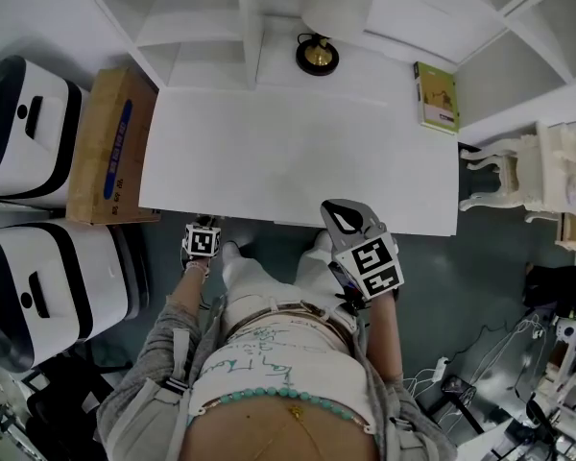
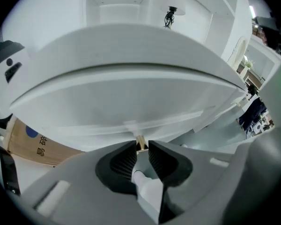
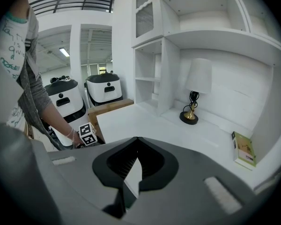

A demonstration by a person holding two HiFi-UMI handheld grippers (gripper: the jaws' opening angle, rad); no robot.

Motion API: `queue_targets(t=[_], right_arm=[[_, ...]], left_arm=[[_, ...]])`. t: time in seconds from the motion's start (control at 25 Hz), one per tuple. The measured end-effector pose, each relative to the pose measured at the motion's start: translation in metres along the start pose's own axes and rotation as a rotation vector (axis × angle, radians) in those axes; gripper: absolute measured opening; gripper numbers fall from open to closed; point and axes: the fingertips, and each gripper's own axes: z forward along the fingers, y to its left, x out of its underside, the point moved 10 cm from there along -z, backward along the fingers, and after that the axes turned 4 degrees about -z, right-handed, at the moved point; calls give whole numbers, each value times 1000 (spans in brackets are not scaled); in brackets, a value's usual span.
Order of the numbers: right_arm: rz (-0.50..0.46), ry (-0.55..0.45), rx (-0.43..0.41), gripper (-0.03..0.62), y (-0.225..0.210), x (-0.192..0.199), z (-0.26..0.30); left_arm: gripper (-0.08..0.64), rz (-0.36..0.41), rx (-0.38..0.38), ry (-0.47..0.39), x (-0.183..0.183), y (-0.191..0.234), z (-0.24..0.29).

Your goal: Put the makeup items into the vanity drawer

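Drawer-opening seems to be underway: the left tool is clenching the knob under the surface; the right tool is hovering closed, empty. Next: pulling straight out.

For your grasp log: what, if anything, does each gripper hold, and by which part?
The left gripper pinches the small brass drawer knob on the vanity front between its jaw tips. The right gripper is shut on nothing.

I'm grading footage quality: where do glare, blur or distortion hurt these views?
Head view: the white vanity top is washed out. Left gripper view: fisheye bows its front edge into an arc; the knob between the jaws looks soft. Right gripper view: sharp, with dark corners.
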Motion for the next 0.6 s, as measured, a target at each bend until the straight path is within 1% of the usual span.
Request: queue_targets(t=[0.04, 0.12, 0.28, 0.36, 0.6], right_arm=[[-1, -2, -4, 28, 1, 0, 0], [-5, 1, -10, 28, 2, 1, -1], [-14, -16, -16, 28, 6, 1, -3], [-16, -24, -17, 28, 7, 2, -5], [16, -34, -15, 28, 9, 5, -9]], left_arm=[[82, 1, -7, -13, 1, 0, -5], [50, 3, -12, -42, 3, -1, -12], [39, 3, 0, -83, 9, -2, -21], [4, 5, 3, -106, 11, -4, -27], [3, 7, 5, -172, 7, -14, -46]])
